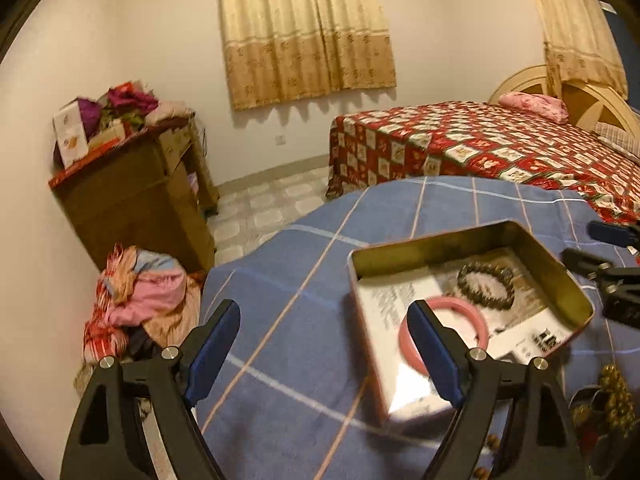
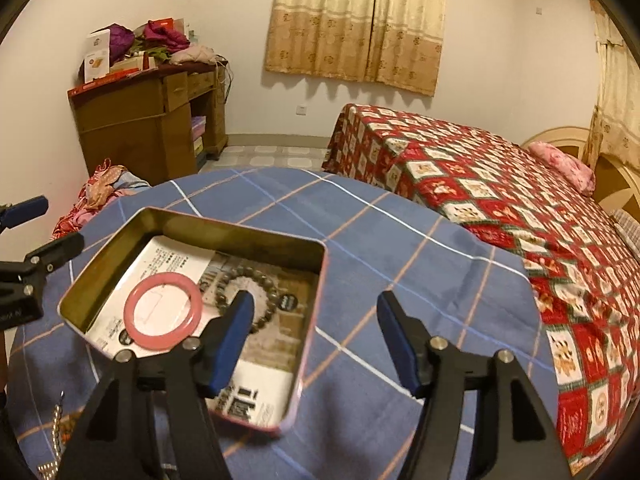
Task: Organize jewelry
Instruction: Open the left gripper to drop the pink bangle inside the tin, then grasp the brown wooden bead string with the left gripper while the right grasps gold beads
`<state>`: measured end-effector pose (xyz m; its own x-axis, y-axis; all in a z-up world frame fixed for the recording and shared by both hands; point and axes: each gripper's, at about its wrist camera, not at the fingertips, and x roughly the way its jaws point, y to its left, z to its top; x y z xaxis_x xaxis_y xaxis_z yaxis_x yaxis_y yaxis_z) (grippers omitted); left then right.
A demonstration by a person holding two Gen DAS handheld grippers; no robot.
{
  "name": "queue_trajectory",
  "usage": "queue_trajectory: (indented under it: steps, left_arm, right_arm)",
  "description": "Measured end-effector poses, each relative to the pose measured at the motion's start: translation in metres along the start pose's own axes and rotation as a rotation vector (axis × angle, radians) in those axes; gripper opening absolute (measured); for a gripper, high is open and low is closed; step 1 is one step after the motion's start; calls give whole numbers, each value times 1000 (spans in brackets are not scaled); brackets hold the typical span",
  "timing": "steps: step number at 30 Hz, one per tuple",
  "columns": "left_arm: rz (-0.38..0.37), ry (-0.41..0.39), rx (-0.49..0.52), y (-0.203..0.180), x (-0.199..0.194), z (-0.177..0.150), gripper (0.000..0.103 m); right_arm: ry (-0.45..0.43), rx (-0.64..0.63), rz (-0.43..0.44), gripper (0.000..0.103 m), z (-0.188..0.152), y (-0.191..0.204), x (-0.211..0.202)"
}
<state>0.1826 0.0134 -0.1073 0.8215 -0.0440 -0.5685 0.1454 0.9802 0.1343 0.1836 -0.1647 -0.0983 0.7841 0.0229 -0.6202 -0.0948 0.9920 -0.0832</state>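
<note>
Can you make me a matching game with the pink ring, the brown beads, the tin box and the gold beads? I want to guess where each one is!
Things:
1. pink bangle
2. brown bead bracelet
3. tin box
4. gold beads

Places:
A. on the blue checked cloth, holding jewelry
B. outside the box, on the cloth
C. inside the box, on the white paper
D. inside the box, beside the pink one

Pairs: 1-C, 2-D, 3-A, 4-B

1. An open rectangular metal tin (image 2: 316, 276), gold-toned inside with a pink outer rim, is set flat on the blue checked cloth and lined with printed paper.
2. A pink bangle (image 2: 162, 312) is laid flat inside the tin.
3. A dark beaded bracelet (image 1: 486, 284) is laid just beside the bangle, inside the same tin.
</note>
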Motion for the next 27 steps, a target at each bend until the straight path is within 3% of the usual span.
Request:
queue_trajectory:
  steps: [12, 20, 27]
  left_arm:
    - [42, 55, -7, -6, -36, -48, 86]
    - [-27, 72, 11, -27, -66, -66, 86]
    - [-85, 98, 36, -52, -70, -72, 86]
  right_arm:
    - [2, 48, -36, 73, -39, -15, -37]
    - [25, 30, -36, 73, -75, -8, -58]
    - [39, 0, -39, 75, -97, -2, -69]
